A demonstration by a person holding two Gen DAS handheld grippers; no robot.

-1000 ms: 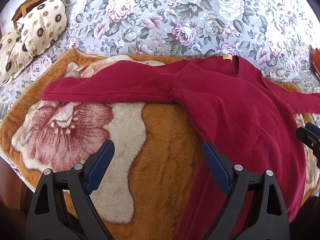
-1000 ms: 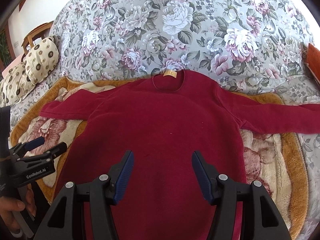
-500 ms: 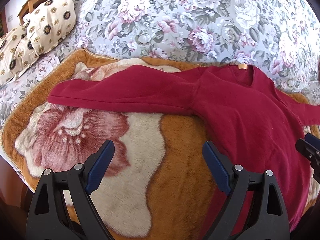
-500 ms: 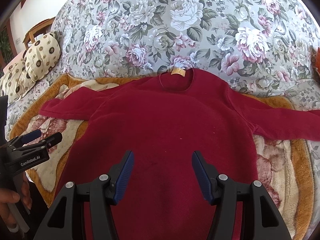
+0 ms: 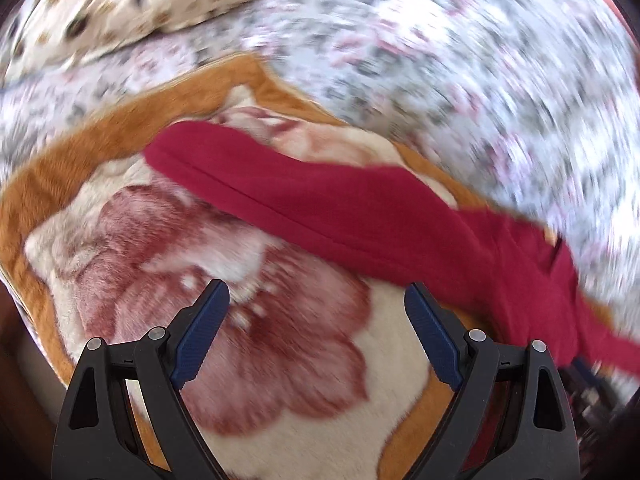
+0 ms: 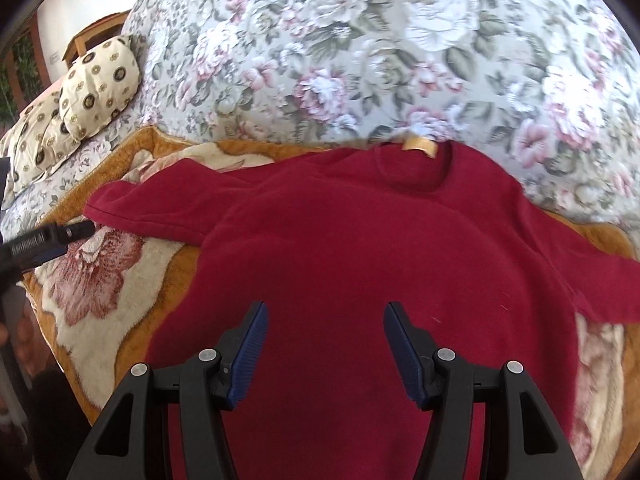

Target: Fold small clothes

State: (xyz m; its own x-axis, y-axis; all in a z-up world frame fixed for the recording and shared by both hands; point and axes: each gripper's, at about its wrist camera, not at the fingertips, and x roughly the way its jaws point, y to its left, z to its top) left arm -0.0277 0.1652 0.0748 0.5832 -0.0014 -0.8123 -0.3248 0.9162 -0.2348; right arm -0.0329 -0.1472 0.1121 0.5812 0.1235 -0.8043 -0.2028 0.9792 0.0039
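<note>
Soft, limp red fleece sweater (image 6: 360, 264) should be pinched at its cuff (image 5: 168, 152), which the wide-open, empty left gripper (image 5: 316, 316) faces.

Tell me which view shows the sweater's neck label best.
The right wrist view: the tan label sits sharp at the collar of the red sweater. The left wrist view is blurred, showing mainly one sleeve; no label can be made out there.

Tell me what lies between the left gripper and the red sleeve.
Only the plush flower blanket lies between the left gripper and the sleeve, in the left wrist view.
</note>
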